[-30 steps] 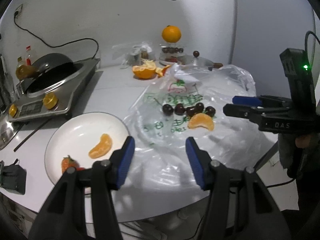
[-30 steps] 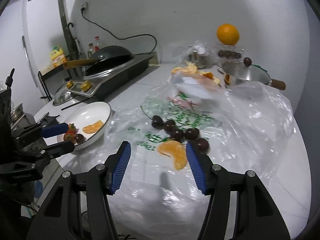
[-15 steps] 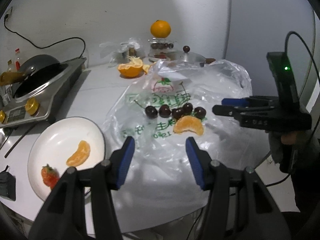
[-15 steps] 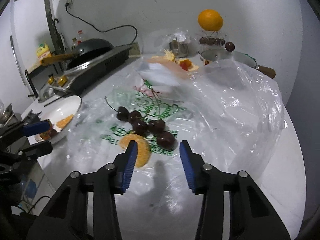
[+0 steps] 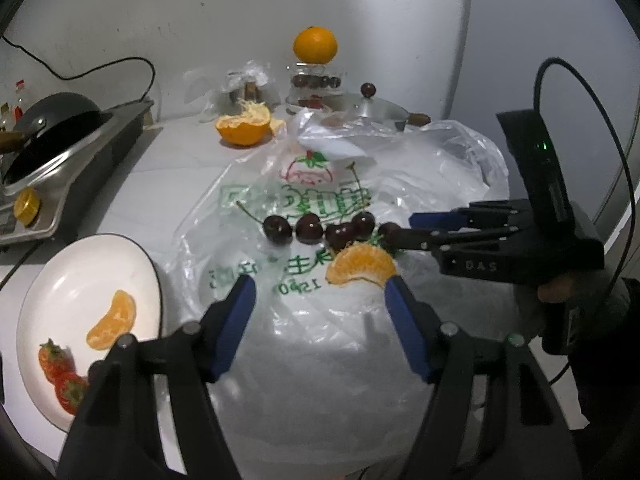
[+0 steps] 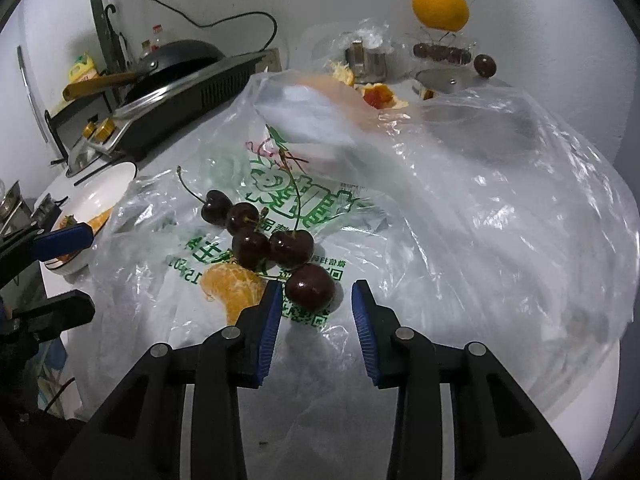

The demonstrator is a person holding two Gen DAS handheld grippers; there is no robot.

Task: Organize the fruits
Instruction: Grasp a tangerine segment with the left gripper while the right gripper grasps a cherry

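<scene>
White counter point(image 5: 168, 184) against a grey wall, stove point(image 5: 60, 172) w/ a black wok point(image 5: 48, 120) at left, clear plastic bag point(image 6: 460, 208) w/ green print spread flat over most of the surface. On the bag: five dark cherries point(image 6: 256, 240) in a loose row, and an orange segment point(image 5: 362, 264) just beside them, nearer the cameras. Right gripper point(image 6: 316, 300) angled down at the near end of the row – jaws have just been closing, now narrow but still apart, nearest cherry point(image 6: 310, 286) sits at the tips next to the left pad, pads not pressing on it, nothing gripped. Left gripper point(image 5: 320, 304) – jaws have just been opening, now wide, empty, hovering over the bag w/ the segment just ahead of its right fingertip. White plate point(image 5: 76, 264) left of the bag holds another segment point(image 5: 112, 316) and strawberries point(image 5: 60, 372). At the back: whole orange point(image 5: 315, 45) atop a glass jar point(image 5: 316, 84), half-peeled orange point(image 5: 242, 126) on the counter, pot lid point(image 5: 368, 110) w/ dark knob. A hand point(image 5: 560, 292) holds the right gripper's handle.
</scene>
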